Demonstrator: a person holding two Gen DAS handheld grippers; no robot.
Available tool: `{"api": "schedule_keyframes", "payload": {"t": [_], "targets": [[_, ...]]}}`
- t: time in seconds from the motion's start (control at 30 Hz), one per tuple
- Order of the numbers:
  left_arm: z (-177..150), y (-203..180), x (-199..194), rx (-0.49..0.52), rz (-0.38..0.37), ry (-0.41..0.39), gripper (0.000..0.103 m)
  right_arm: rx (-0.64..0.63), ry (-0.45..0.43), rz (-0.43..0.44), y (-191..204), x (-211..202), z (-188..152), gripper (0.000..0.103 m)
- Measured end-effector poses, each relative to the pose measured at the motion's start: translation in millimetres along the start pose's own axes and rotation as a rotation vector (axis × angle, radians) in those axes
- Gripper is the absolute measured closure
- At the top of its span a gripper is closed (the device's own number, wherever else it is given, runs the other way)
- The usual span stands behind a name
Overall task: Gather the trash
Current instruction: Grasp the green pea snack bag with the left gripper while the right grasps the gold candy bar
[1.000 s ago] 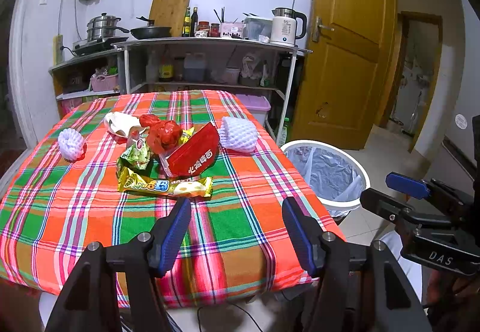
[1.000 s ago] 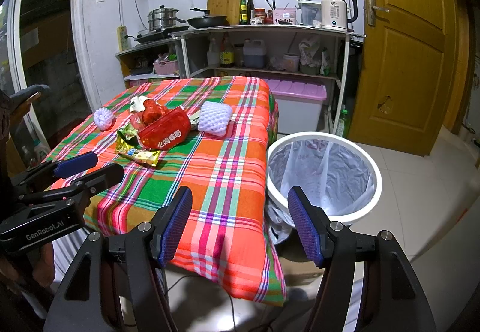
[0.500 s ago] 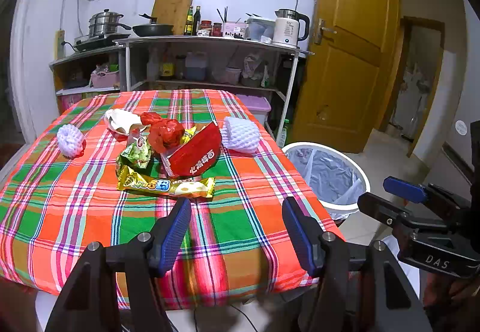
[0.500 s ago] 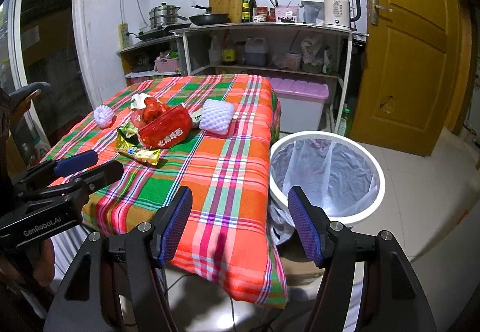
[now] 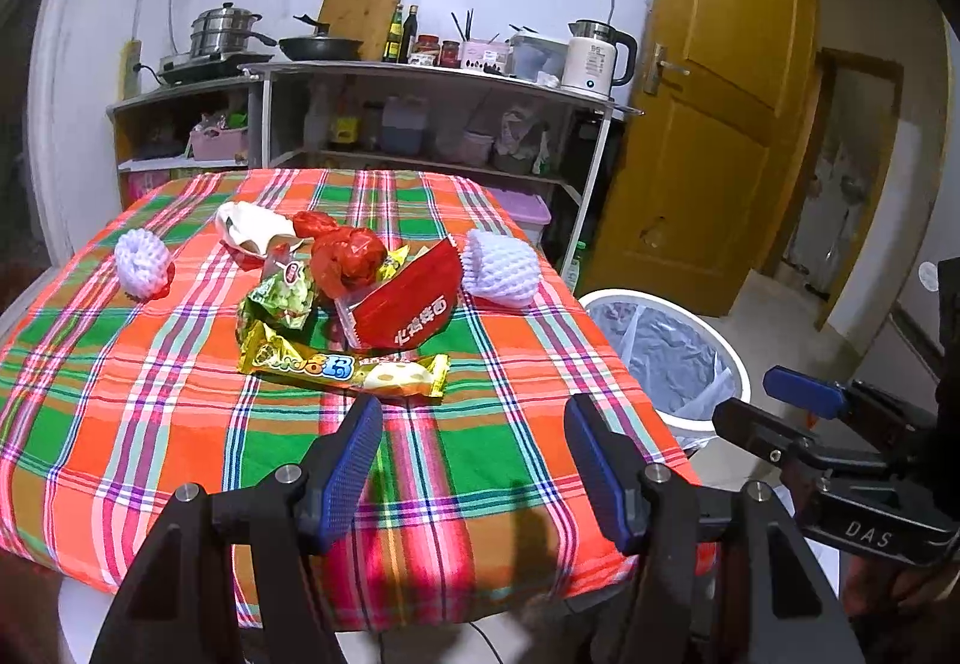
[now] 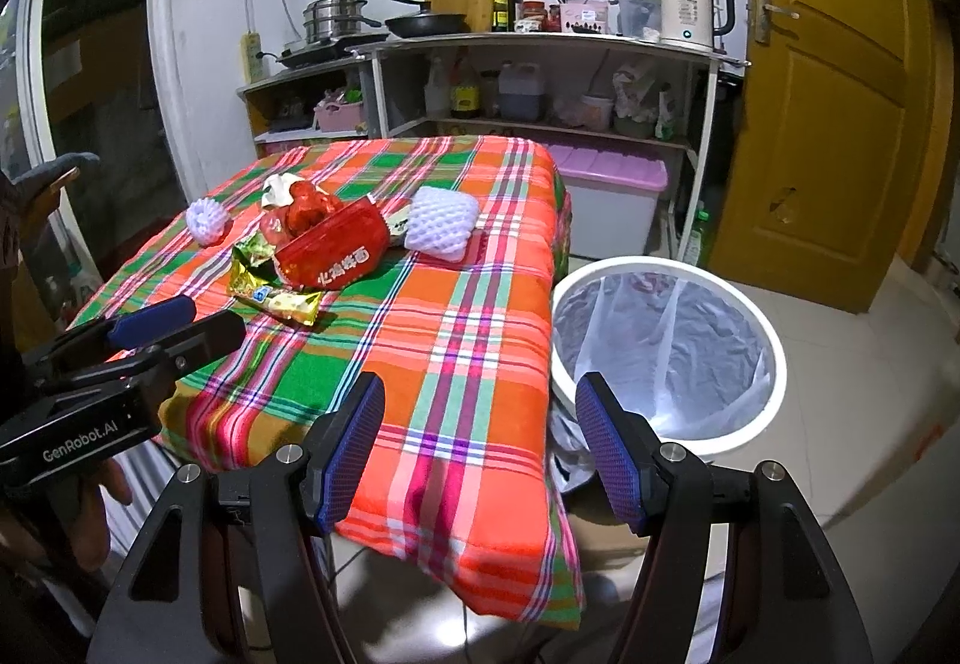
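Note:
A heap of trash lies mid-table on the plaid cloth (image 5: 150, 424): a yellow snack wrapper (image 5: 342, 370), a red pouch (image 5: 414, 304), a red crumpled bag (image 5: 348, 259), a green wrapper (image 5: 282, 298), white paper (image 5: 252, 232) and two white foam fruit nets (image 5: 501, 268) (image 5: 141, 262). My left gripper (image 5: 474, 460) hovers open over the table's near edge, just short of the yellow wrapper. My right gripper (image 6: 480, 448) hangs open over the table's near right corner. A white bin (image 6: 666, 352) with a clear liner stands on the floor to the table's right.
Behind the table a metal shelf (image 5: 432, 81) carries a kettle (image 5: 597, 57), a pan, pots and bottles. A purple-lidded box (image 6: 612, 184) sits under it. A wooden door (image 5: 708, 123) is at the right. Tiled floor (image 6: 870, 364) surrounds the bin.
Both grippers have crept forward toward the table; the trash heap looks slightly nearer. Both stay open and nothing on the table has moved.

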State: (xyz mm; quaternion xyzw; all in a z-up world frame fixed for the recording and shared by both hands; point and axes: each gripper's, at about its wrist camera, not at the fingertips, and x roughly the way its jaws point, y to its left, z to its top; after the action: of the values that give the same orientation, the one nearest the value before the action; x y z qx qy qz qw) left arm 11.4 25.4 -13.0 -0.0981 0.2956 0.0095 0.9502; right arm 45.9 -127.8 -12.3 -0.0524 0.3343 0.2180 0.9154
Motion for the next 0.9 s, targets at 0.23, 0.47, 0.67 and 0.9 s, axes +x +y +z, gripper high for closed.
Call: {"api": "schedule_keyframes", "payload": {"t": [0.23, 0.47, 0.67, 0.9], "targets": [[2.8, 22.4, 17.0, -0.037, 0.036, 0.034, 0.041, -0.021, 0.026, 0.038, 8.2, 20.6, 9.0, 0.036], [10.0, 65.0, 30.0, -0.115, 0.096, 0.048, 0.041, -0.059, 0.047, 0.108, 24.0, 50.7, 23.5, 0.036], [16.7, 97.4, 31.0, -0.158, 0.151, 0.029, 0.041, -0.137, 0.063, 0.198, 49.1, 82.6, 38.5, 0.036], [17.9, 121.6, 28.2, -0.179, 0.189, 0.019, 0.041, -0.257, 0.103, 0.292, 82.9, 118.3, 51.2, 0.036]]}}
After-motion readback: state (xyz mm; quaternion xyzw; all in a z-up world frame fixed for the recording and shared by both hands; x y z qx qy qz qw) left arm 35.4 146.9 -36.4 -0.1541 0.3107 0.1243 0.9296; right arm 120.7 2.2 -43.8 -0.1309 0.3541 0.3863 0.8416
